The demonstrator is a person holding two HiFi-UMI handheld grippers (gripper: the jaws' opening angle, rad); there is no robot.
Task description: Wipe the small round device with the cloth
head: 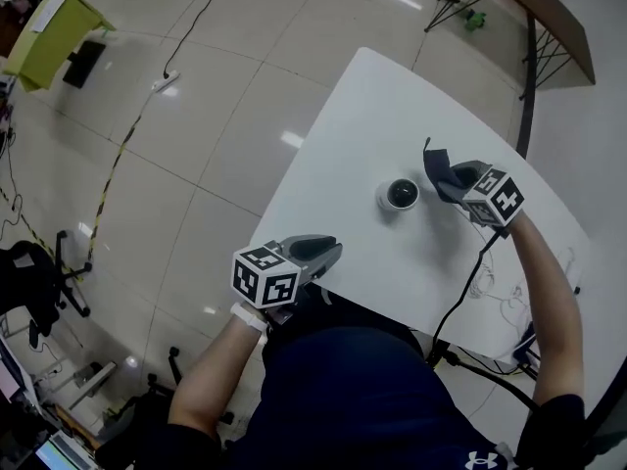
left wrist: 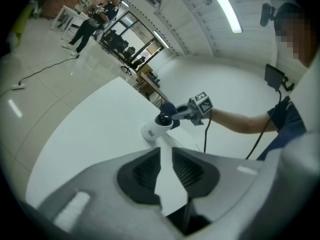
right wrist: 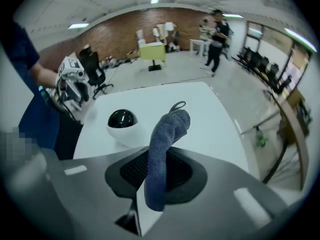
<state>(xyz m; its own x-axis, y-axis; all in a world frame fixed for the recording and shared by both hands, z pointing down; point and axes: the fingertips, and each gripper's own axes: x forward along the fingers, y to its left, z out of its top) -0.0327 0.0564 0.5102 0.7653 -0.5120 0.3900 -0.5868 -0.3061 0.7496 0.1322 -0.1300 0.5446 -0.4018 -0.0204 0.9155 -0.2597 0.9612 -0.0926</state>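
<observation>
The small round device (head: 400,195), a white base with a glossy black dome, stands on the white table (head: 372,106). Just to its right, my right gripper (head: 448,180) is shut on a dark blue cloth (head: 436,167). In the right gripper view the cloth (right wrist: 167,129) sticks up from between the jaws, to the right of the device (right wrist: 122,121) and apart from it. My left gripper (head: 331,252) hovers at the table's near left edge, well short of the device. Its jaws stand slightly apart with nothing between them in the left gripper view (left wrist: 166,151), pointing toward the device (left wrist: 157,125).
A black cable (head: 465,292) hangs from the right gripper over the table's near edge. On the floor are a green table (head: 49,32) at far left, an office chair (head: 39,272), and a wooden desk (head: 549,8) at top right. People (right wrist: 217,31) stand far off.
</observation>
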